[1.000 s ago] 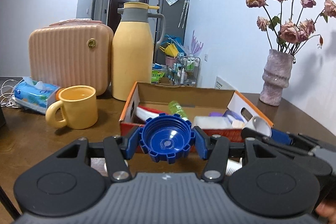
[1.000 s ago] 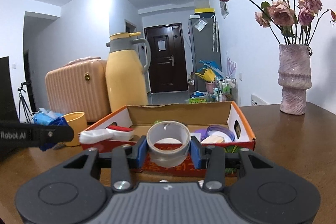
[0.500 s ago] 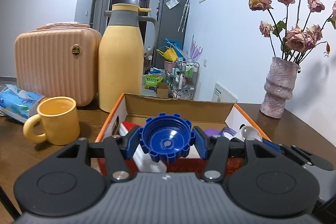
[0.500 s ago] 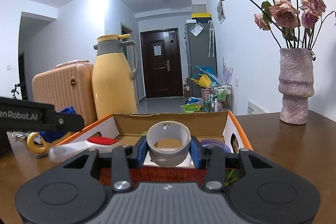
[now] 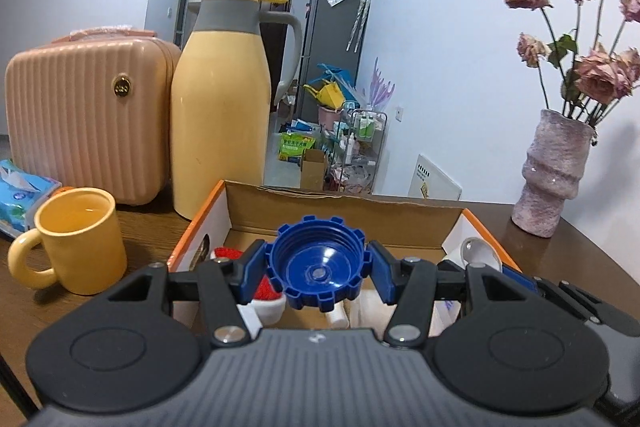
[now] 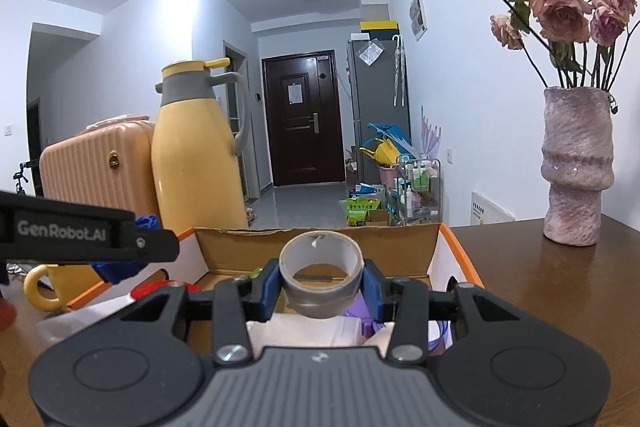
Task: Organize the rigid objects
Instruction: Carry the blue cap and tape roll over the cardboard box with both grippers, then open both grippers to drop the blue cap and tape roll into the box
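Left gripper (image 5: pixel 318 265) clamped on blue cap (image 5: pixel 318 263), right gripper (image 6: pixel 320 279) on tape roll (image 6: pixel 320 273), both directly above open cardboard box (image 5: pixel 340 205).

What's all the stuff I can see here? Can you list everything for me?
cardboard box: one, brown inside with orange edges, middle of the table
blue cap: one, held over the box
tape roll: one, grey, held over the box
mug: one, yellow, left of the box
thermos jug: one, yellow with a grey collar, behind the box
small suitcase: one, peach, left of the jug
tissue pack: one, blue, far left
vase: one, pinkish, with dried roses, on the right
table: one, dark wood
left gripper: jaws closed on the blue cap
right gripper: jaws closed on the tape roll
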